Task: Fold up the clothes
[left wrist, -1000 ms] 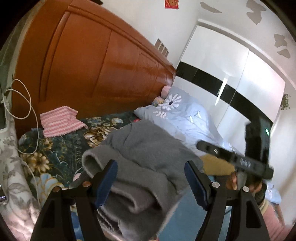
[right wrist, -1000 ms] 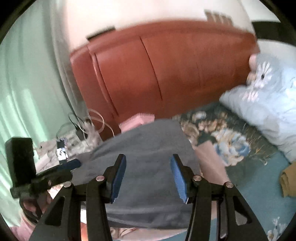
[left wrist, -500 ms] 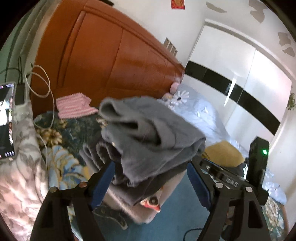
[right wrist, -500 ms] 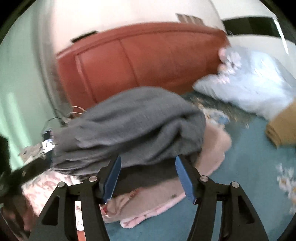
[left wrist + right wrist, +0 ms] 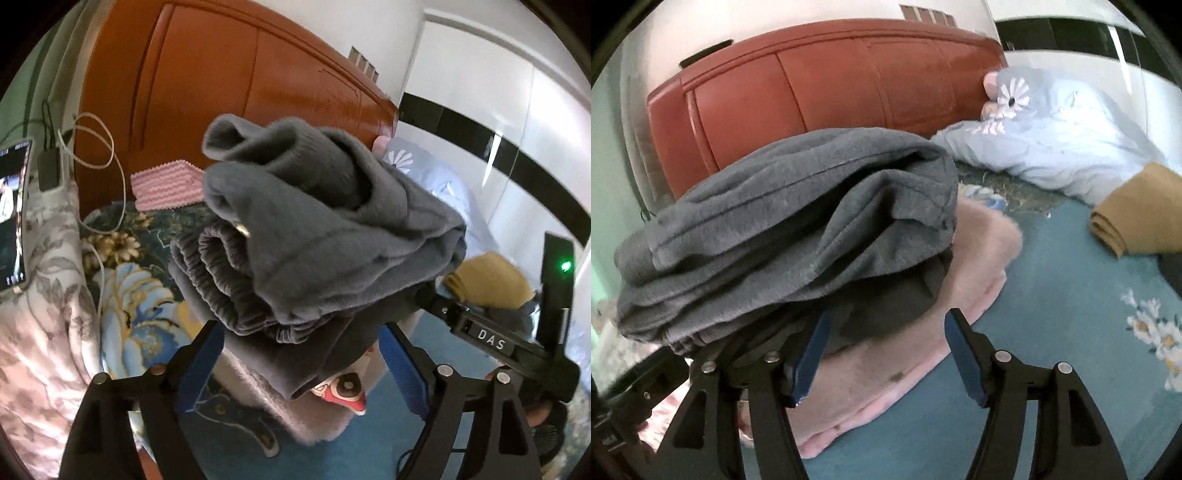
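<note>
- My left gripper point(image 5: 301, 363) is sitting spread, pinching nothing.
- My right gripper point(image 5: 884, 354) is likewise gaping, empty.
- The grey garment point(image 5: 798, 229) is lying bundled atop the pink folded clothing point(image 5: 979, 251), on the near bed point(image 5: 1052, 295).

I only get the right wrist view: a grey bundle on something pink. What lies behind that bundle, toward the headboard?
Observer: A pink striped knit cloth lies on the floral bedspread, close to the headboard.
Visitor: Anything further left?
Observer: A lit screen sits at the edge of the left view, against a pale flowered quilt.
Visitor: And under the bundle?
Observer: A cartoon print peeks out beneath the grey pile.
</note>
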`<action>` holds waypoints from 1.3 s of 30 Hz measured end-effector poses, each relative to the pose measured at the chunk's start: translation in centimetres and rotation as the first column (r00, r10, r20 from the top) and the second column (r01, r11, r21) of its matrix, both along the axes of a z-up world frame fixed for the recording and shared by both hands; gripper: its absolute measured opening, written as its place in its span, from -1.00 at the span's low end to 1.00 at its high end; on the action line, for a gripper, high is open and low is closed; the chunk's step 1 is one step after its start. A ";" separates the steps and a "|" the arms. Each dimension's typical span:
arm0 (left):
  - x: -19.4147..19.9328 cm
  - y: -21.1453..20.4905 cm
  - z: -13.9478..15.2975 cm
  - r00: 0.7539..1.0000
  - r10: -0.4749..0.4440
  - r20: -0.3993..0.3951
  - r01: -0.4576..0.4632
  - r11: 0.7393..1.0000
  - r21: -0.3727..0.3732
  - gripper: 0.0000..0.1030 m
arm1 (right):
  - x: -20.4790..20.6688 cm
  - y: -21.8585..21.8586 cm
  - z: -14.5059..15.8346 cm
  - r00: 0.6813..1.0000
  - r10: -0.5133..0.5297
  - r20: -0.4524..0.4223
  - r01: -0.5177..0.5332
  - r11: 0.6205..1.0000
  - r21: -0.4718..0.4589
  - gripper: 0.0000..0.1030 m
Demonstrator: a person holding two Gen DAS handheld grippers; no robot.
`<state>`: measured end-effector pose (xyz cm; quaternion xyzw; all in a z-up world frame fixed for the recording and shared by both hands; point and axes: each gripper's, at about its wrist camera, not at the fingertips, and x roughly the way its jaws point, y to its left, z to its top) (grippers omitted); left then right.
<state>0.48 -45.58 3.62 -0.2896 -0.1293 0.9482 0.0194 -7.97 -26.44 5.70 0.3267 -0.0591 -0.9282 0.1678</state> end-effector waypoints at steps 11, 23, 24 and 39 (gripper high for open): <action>-1.0 0.5 -0.9 0.999 0.025 -0.031 -0.025 1.000 -0.004 1.00 | -0.5 -0.2 -1.7 1.000 0.030 0.003 -0.030 0.999 0.013 0.75; -0.8 0.5 -0.4 0.999 0.036 -0.037 -0.036 0.999 -0.006 1.00 | 0.5 -2.2 -0.9 0.997 0.046 -0.063 -0.044 0.999 0.032 0.84; -0.7 0.4 -0.3 0.999 0.036 -0.038 -0.036 0.999 0.000 1.00 | 0.6 -2.3 -0.8 0.997 0.044 -0.068 -0.042 0.999 0.034 0.86; 0.2 0.9 0.2 0.998 0.026 -0.050 -0.026 1.000 -0.004 1.00 | 2.0 -3.6 0.4 0.993 0.034 -0.109 -0.027 0.998 0.065 0.89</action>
